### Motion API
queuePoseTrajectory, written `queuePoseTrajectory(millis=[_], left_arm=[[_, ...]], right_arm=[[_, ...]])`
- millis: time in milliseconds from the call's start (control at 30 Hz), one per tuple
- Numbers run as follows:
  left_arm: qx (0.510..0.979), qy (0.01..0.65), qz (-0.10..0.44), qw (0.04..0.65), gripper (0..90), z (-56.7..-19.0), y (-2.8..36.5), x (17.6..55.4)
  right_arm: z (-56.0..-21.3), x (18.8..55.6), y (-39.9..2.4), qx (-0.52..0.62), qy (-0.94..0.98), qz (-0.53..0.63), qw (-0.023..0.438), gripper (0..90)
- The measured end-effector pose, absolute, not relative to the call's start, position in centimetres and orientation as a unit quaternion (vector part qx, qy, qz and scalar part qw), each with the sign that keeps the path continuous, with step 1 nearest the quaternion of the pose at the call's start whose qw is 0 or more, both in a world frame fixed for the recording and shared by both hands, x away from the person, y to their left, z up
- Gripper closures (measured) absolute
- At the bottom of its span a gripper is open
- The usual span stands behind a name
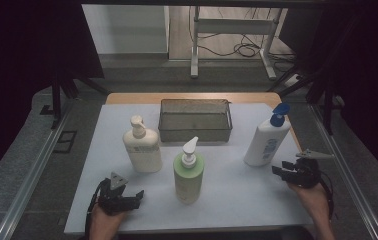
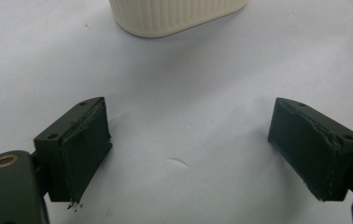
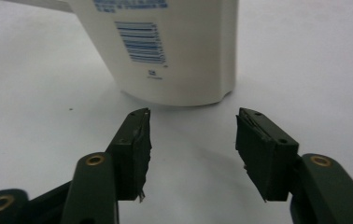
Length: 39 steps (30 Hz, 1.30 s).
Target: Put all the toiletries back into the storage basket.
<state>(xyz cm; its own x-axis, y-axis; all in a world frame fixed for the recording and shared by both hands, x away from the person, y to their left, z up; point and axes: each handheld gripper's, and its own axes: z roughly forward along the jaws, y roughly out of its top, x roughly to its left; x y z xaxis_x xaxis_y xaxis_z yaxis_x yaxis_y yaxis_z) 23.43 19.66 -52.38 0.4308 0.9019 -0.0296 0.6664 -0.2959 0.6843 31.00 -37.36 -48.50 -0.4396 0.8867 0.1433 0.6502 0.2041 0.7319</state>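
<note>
Right gripper: your right gripper (image 1: 283, 169) sits low over the pale table sheet (image 1: 227, 200) at the near right, its black jaws partly apart with nothing between them
Nearest thing: the tall white plastic bottle with the blue flip cap (image 1: 265, 142) stands upright just beyond those jaws, near but not touched; in the right gripper view its barcoded base (image 3: 174, 51) rises directly ahead of the gap
Left gripper: your left gripper (image 1: 136, 196) rests at the near left of the sheet, jaws spread wide and empty
Ahead of it: the cream-coloured ribbed pump bottle (image 1: 142, 147) stands upright a little beyond; its rounded base (image 2: 174, 16) shows at the top of the left gripper view
Centre: the light green pump bottle with the white nozzle (image 1: 188, 172) stands upright between your two hands, apart from both
Far side: the dark wire mesh basket (image 1: 195, 131) lies behind the bottles
</note>
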Motion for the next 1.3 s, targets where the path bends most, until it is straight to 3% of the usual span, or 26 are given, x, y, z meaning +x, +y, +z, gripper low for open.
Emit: queuePoseTrajectory(millis=[400,500,1300], left_arm=[[0.783,0.501,0.185,0.319,12.4,-52.4,19.7,23.4],[0.783,0.501,0.185,0.319,12.4,-52.4,19.7,23.4],[0.783,0.501,0.185,0.32,12.5,-52.4,19.7,23.4]], right_arm=[[-47.8,32.1,-37.6,0.488,0.769,0.36,0.203,82.2],[-47.9,32.5,-37.7,0.492,0.765,0.361,0.205,87.0],[-48.9,37.6,-38.4,0.507,0.757,0.368,0.189,89.3]])
